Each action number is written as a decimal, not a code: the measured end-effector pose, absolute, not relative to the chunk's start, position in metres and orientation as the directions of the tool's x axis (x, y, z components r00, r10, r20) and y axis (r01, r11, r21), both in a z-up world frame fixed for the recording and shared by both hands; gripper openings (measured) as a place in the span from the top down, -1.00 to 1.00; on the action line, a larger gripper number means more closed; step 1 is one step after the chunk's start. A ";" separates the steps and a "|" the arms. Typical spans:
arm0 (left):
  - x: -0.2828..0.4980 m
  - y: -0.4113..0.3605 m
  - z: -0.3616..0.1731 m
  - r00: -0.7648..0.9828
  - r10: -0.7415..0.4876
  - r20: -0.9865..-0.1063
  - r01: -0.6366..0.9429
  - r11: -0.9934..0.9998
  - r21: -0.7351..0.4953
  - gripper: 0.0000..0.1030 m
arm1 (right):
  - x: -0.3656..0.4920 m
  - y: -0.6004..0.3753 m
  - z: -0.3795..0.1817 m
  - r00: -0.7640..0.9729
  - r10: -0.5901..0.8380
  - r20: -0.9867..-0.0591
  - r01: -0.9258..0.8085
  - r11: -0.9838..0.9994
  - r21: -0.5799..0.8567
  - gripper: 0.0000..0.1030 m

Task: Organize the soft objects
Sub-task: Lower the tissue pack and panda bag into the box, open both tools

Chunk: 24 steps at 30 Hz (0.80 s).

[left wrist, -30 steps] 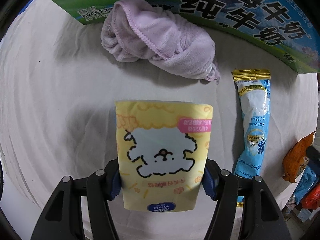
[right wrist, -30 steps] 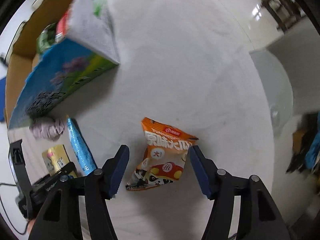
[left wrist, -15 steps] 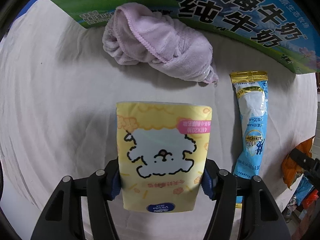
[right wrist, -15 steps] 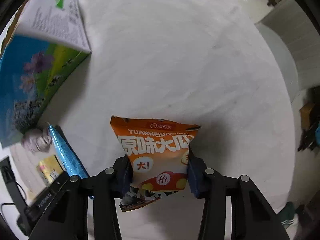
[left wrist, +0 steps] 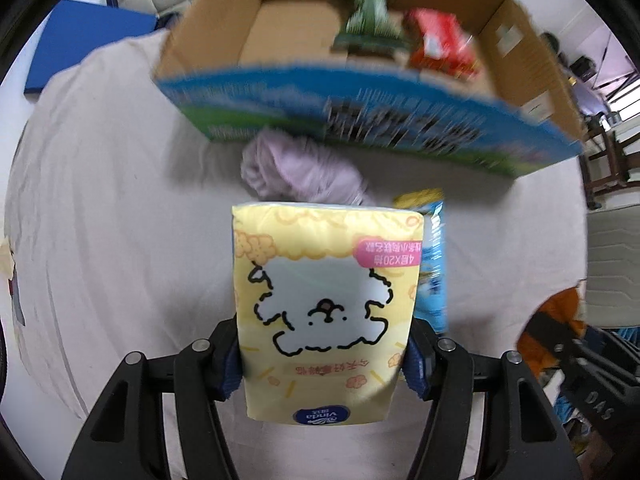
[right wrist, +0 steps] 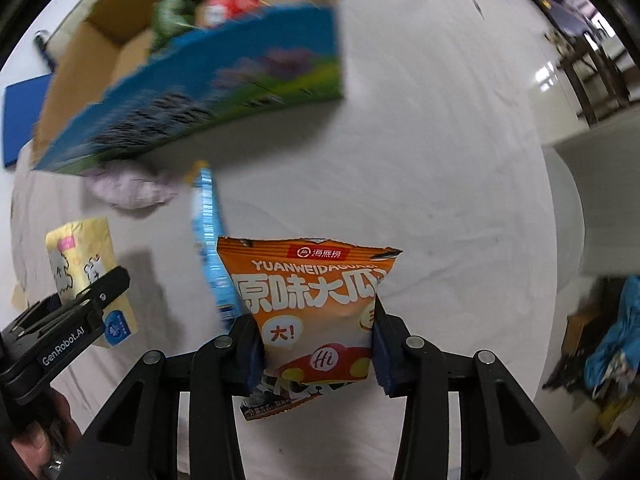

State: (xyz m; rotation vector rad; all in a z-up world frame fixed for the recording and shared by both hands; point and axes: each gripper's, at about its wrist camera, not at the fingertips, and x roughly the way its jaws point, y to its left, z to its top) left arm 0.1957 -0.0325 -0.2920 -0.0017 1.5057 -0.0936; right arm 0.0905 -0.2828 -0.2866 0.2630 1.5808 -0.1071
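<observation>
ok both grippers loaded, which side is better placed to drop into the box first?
Left, probably. Its tissue pack faces the cardboard box opening head-on, while the right gripper's orange snack bag sits off the box's corner.

left wrist: close, faces carton (left wrist: 360,120) | right wrist: same carton (right wrist: 192,112), from right

towel (left wrist: 300,170) before box (left wrist: 360,120); stick pack (right wrist: 208,240) right of towel; packets (left wrist: 400,32) in box.
</observation>
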 end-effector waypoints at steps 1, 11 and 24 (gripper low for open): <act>0.195 -0.032 -0.283 0.074 -0.074 -0.994 0.062 0.996 -0.069 -0.17 | 0.093 -0.275 -0.276 0.003 0.104 -0.995 0.222 0.970 0.102 0.13; 0.237 -0.032 -0.189 0.193 -0.187 -0.963 0.100 0.980 -0.171 -0.17 | 0.160 -0.241 -0.182 0.135 0.172 -0.976 0.153 0.969 0.192 0.16; 0.385 -0.018 -0.218 0.162 -0.112 -0.980 0.077 0.992 -0.100 -0.17 | 0.309 -0.238 -0.188 0.167 0.086 -0.982 0.158 0.981 0.112 0.16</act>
